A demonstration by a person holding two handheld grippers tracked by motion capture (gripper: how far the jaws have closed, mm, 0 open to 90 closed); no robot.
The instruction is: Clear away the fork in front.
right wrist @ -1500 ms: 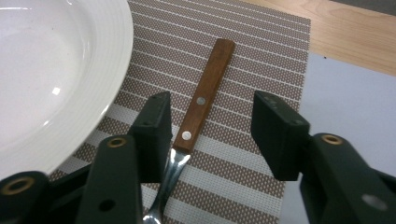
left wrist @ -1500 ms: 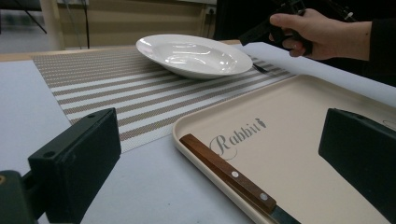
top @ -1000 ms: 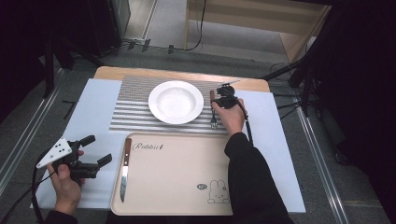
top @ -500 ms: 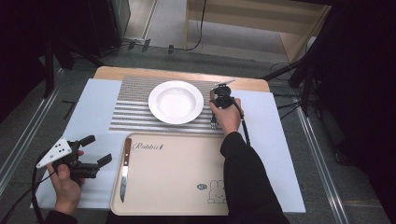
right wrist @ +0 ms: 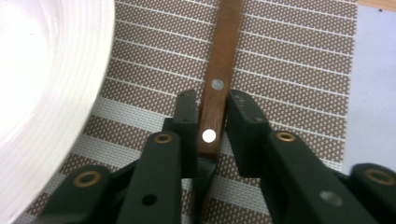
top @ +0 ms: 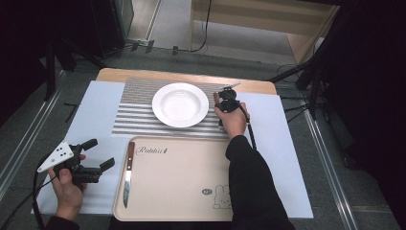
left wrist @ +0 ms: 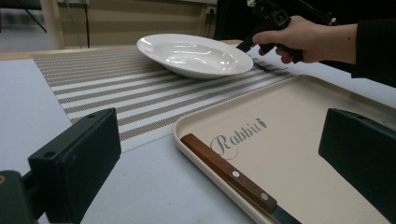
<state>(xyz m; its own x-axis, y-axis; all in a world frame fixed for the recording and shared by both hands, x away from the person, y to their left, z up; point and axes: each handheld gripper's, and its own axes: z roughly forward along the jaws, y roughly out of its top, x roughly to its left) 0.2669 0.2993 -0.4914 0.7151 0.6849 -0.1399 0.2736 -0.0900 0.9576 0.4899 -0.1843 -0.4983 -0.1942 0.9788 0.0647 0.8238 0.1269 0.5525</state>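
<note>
A white deep plate (top: 180,104) sits on a striped placemat (top: 134,115). Right of it on the mat lies a wooden-handled utensil (right wrist: 224,46); its metal end is hidden under my jaws. My right gripper (right wrist: 210,112) has just been closing and its jaws now pinch the riveted handle near its lower end. From above, that gripper (top: 220,106) points down beside the plate's right rim. A knife (top: 128,172) with a wooden handle lies along the left side of the beige tray (top: 182,187). My left gripper (top: 98,153) stands open left of the tray, holding nothing.
The tray (left wrist: 299,121) bears "Rabbit" lettering and a rabbit drawing. A pale sheet (top: 282,158) covers the table under mat and tray. In the left gripper view the knife handle (left wrist: 229,172) lies between my jaws farther off, with the plate (left wrist: 194,53) behind it.
The right hand has shifted slightly away from the person along the plate's right side. The left hand and its gripper have kept still.
</note>
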